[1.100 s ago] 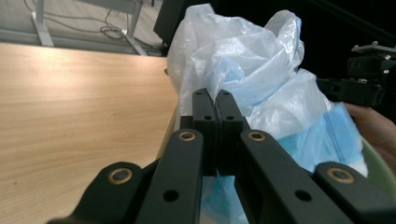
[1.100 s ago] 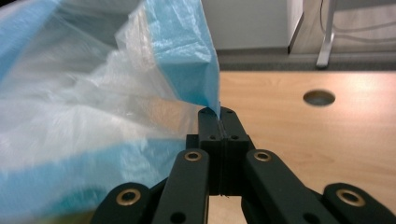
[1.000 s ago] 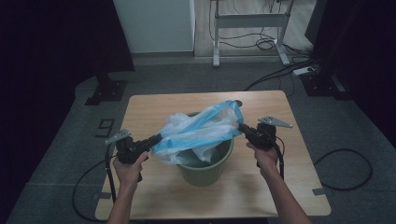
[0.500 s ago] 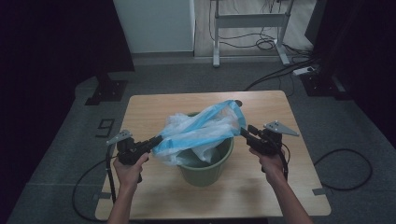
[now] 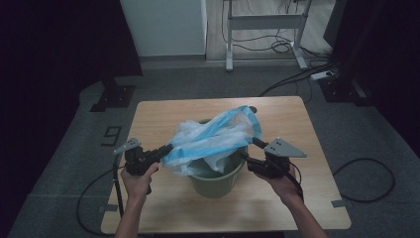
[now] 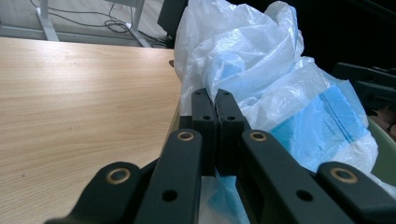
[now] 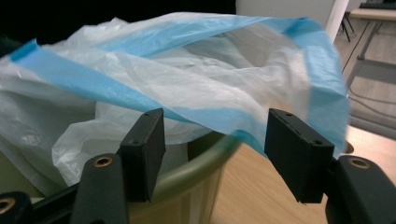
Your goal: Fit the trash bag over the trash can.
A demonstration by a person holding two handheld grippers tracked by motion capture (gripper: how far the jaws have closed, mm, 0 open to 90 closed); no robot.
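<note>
On the left, the left gripper (image 5: 166, 148) has its fingers (image 6: 205, 116) clenched on the edge of the plastic bag (image 5: 213, 139), white with blue bands. The bag is partly inside the green bucket (image 5: 215, 178), which stands on the wooden tabletop (image 5: 158, 114), and it rises above the rim. On the right, the right gripper (image 5: 250, 148) has just been opening; its fingers (image 7: 144, 149) are released, the bag's blue edge between them but not pressed.
</note>
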